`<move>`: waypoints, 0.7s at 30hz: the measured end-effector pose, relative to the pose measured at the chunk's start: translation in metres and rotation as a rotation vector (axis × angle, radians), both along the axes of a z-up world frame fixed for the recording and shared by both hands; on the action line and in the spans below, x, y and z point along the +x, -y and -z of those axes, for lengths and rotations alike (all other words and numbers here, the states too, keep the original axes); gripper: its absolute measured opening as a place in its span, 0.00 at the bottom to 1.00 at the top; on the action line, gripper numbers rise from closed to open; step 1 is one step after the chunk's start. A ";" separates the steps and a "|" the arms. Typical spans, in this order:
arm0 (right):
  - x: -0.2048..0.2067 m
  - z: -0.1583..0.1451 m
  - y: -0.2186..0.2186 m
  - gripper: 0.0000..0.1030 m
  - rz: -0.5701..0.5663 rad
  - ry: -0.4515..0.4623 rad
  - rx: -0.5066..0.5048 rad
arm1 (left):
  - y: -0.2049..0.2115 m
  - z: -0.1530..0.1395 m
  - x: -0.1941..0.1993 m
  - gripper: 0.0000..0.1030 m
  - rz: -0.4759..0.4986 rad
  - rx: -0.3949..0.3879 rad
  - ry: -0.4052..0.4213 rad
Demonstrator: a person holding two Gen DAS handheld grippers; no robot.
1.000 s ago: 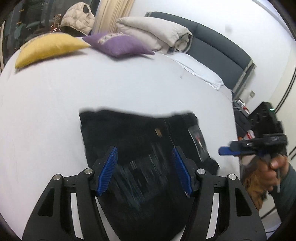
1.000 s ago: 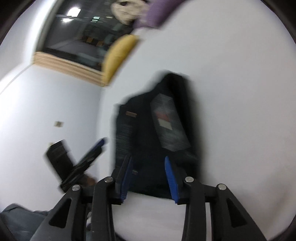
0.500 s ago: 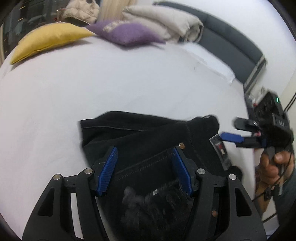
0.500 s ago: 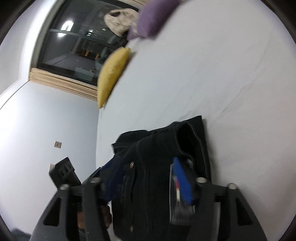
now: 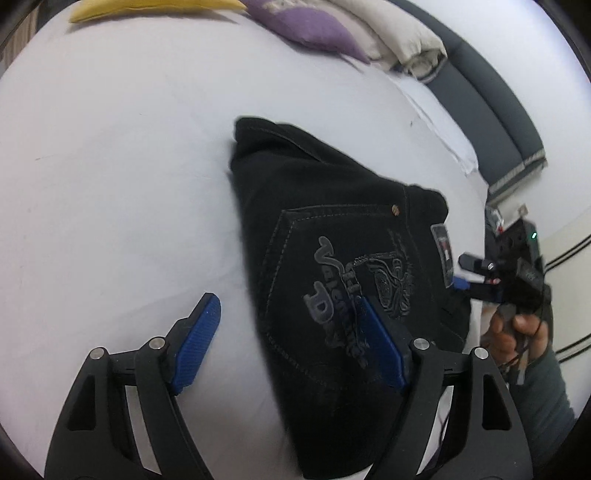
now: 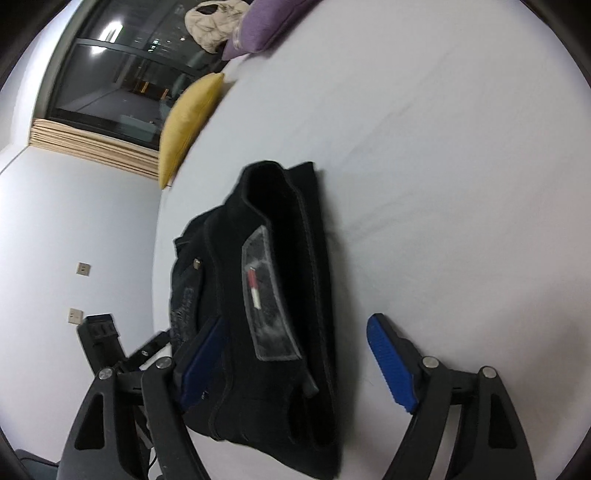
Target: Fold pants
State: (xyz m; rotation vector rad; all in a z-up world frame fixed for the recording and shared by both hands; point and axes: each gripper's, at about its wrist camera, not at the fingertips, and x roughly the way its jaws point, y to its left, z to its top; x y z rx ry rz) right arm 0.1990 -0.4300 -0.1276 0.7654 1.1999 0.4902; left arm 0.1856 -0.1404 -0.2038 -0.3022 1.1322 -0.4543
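The black pants [image 5: 332,221] lie folded into a compact stack on the white bed sheet [image 5: 110,147], back pocket with its grey print facing up. My left gripper [image 5: 290,332] hovers over their near left edge with its jaws opening. One blue pad lies over the pocket and the other stands apart over bare sheet. In the right wrist view the pants [image 6: 280,229] show their waistband label. My right gripper [image 6: 297,354] straddles their near end with its jaws opening, and its right pad is clear of the cloth. A hand [image 5: 517,332] holds the right gripper [image 5: 476,277] at the pants' right edge.
A yellow pillow [image 5: 155,7], a purple pillow [image 5: 310,26] and a rolled beige duvet [image 5: 406,40] lie at the far end by the dark headboard [image 5: 491,110]. A dark window [image 6: 122,74] is in the wall beyond the bed's left edge.
Both grippers have come down toward the bed and their jaws have spread wider. The pants, earlier between the closer-set pads, now rest folded on the sheet.
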 end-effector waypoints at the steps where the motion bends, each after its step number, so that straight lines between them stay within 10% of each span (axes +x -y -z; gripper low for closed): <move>1: 0.003 0.001 -0.003 0.79 -0.013 -0.009 -0.003 | 0.001 0.002 0.001 0.74 -0.002 0.000 -0.010; 5: 0.011 0.004 -0.011 0.60 -0.043 -0.029 -0.022 | 0.002 0.005 0.011 0.73 -0.007 -0.037 -0.049; 9: 0.011 0.003 -0.019 0.38 -0.038 -0.026 -0.098 | 0.010 0.003 0.012 0.47 0.028 -0.022 -0.068; 15: -0.004 -0.034 -0.045 0.23 -0.030 0.074 -0.239 | 0.010 -0.015 0.004 0.19 0.008 -0.026 -0.011; 21: -0.018 -0.088 -0.082 0.21 -0.082 0.199 -0.322 | -0.008 -0.039 -0.005 0.15 -0.014 -0.060 0.028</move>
